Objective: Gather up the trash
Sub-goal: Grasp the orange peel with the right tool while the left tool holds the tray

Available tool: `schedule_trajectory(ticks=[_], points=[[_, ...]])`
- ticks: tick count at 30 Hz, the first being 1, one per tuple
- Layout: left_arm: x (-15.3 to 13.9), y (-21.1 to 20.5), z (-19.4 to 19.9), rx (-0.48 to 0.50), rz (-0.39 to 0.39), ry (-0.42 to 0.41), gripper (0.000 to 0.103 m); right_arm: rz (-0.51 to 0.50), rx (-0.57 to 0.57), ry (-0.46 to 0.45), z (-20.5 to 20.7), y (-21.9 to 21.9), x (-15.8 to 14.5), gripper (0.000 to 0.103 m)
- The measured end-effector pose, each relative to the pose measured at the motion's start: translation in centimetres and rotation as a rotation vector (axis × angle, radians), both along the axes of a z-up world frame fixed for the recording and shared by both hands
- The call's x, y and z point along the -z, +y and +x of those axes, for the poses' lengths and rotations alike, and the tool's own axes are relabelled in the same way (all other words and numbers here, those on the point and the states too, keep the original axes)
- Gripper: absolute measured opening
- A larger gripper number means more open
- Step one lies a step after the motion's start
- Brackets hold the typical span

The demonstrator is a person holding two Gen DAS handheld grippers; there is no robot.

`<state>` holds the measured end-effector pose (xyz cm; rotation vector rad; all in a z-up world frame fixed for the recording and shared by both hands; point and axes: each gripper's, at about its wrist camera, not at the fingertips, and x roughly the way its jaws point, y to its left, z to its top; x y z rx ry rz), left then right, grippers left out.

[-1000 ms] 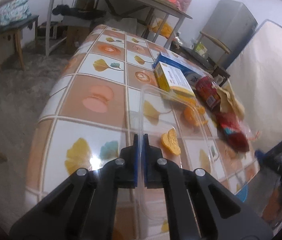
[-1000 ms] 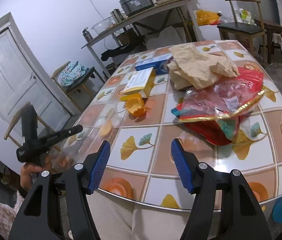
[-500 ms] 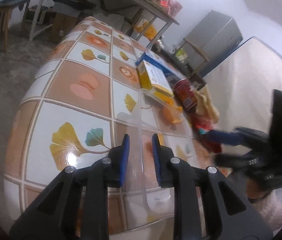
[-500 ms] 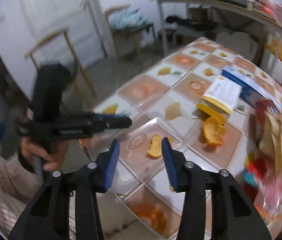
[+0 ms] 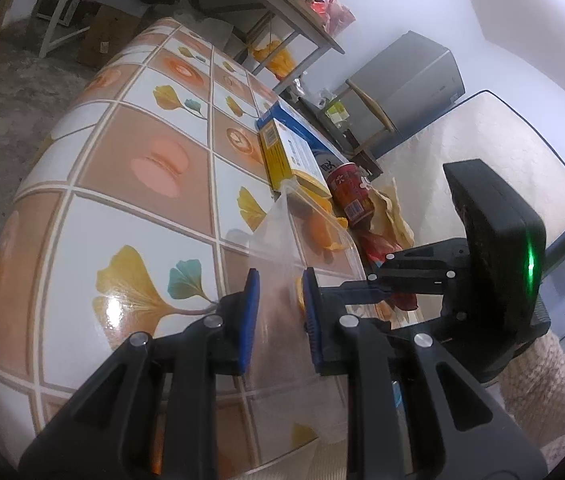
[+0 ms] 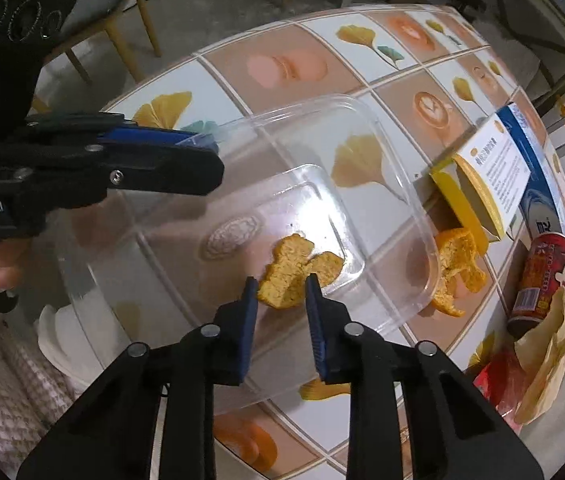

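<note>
Left wrist view: the left gripper (image 5: pixel 278 300) straddles the near wall of the clear tub (image 5: pixel 282 240), its blue pads a little apart with the thin plastic between them — no squeeze shows, so I read it as open and merely steadying the tub at the table (image 5: pixel 142 208) edge. Beyond the tub lie a yellow box (image 5: pixel 286 156) and a red can (image 5: pixel 352 194).

Right wrist view: the right gripper (image 6: pixel 280 300) points down into the tub, and its jaws have just been closing around the peel (image 6: pixel 294 268) on the tub floor — whether the pads bite, I cannot tell. More peel (image 6: pixel 456 268) lies just outside the tub's far wall, towards the can.
</note>
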<state>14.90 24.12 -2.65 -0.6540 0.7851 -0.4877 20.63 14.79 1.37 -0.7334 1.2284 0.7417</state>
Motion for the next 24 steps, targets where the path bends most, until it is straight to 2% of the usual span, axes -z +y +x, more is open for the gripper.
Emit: schedule_trajectory(ticks=[1, 2, 5, 11, 14, 18, 21, 24], points=[[0.1, 0.0, 0.0, 0.002, -0.002, 0.001, 0.019, -0.003, 0.000, 0.002, 0.0, 0.0, 0.0, 0.011], [0.1, 0.1, 0.1, 0.002, -0.004, 0.001, 0.019, 0.003, 0.003, 0.017, 0.0, 0.0, 0.0, 0.007], [0.0, 0.1, 0.1, 0.002, -0.001, -0.003, 0.019, 0.026, 0.009, 0.013, 0.0, -0.2, -0.2, 0.004], [-0.2, -0.3, 0.2, 0.002, 0.024, -0.008, 0.019, 0.173, 0.063, -0.042, -0.5, -2.1, -3.7, 0.003], [-0.3, -0.6, 0.2, -0.003, 0.047, -0.007, 0.019, 0.268, 0.106, -0.101, -1.1, -3.8, -6.8, 0.003], [-0.6, -1.0, 0.2, -0.035, 0.114, -0.009, 0.019, 0.362, 0.165, -0.202, -0.4, -6.1, -10.6, 0.003], [-0.7, -0.8, 0.2, -0.048, 0.111, -0.003, 0.018, 0.400, 0.210, -0.261, 0.3, -7.6, -12.3, 0.003], [-0.7, -0.4, 0.1, -0.059, 0.116, -0.002, 0.018, 0.406, 0.242, -0.287, 1.4, -8.5, -12.4, 0.003]])
